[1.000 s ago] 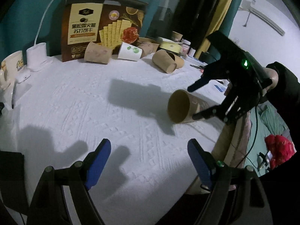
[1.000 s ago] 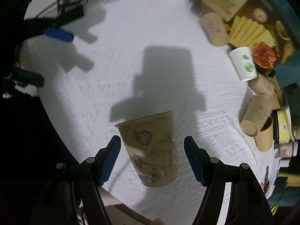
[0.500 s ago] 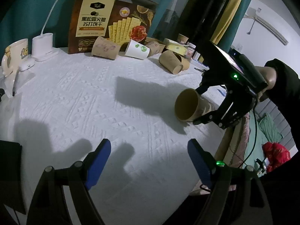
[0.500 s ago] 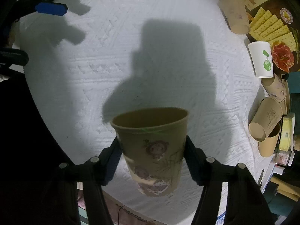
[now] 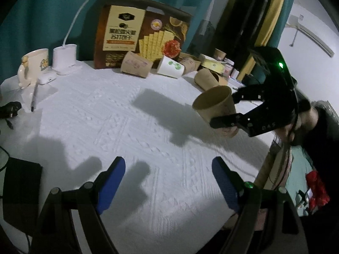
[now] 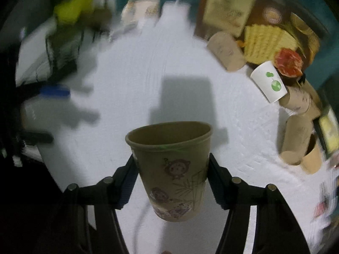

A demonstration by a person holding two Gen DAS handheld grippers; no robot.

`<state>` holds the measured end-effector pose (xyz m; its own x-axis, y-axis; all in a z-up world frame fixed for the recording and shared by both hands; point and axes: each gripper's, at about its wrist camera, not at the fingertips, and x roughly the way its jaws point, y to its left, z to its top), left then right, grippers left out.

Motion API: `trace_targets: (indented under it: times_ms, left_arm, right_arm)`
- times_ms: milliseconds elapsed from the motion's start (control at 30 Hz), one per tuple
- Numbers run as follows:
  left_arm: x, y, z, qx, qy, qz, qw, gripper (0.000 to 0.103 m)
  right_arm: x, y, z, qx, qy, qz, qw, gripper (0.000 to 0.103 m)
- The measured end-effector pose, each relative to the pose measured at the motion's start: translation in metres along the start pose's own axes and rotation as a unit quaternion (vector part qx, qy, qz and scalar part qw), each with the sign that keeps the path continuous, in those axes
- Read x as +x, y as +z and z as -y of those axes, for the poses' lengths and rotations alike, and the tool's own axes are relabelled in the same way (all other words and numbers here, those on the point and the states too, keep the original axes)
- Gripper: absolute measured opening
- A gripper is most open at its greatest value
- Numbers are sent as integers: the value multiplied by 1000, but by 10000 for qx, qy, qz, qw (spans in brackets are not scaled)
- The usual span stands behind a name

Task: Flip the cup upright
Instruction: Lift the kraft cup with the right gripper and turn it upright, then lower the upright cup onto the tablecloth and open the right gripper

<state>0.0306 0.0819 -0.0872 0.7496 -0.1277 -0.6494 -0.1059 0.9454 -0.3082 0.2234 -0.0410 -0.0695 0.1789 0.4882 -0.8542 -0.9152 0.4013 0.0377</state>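
White textured desk (image 5: 118, 114), dim room. Right tool (image 6: 170, 169) clamps the brown printed paper cup (image 6: 171, 169) mid-flip, lower centre; left tool (image 5: 167, 182) gapes empty. Next: level it, set down gently.

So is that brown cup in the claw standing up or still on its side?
Nearly upright, tilted, and off the table. The brown cup is clamped in the right gripper, rim up, base clear of the white tabletop.
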Motion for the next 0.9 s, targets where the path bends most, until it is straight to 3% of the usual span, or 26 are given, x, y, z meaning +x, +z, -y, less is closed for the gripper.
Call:
trace_targets:
  times_ms: [100, 400, 633, 900]
  left_arm:
    - [0, 3, -3, -116, 53, 43, 9999, 84]
    - [9, 8, 1, -324, 20, -20, 9995, 84]
    - [17, 10, 13, -156, 120, -49, 9998, 84]
    - [22, 11, 14, -196, 87, -67, 9997, 84]
  right_arm:
    - [2, -10, 12, 710, 56, 624, 9955, 59]
    - [3, -49, 23, 1641, -480, 1562, 9728, 59]
    - [-2, -68, 16, 1666, -721, 1808, 9666, 59]
    - [-4, -80, 1, 1574, -835, 1671, 9697, 61]
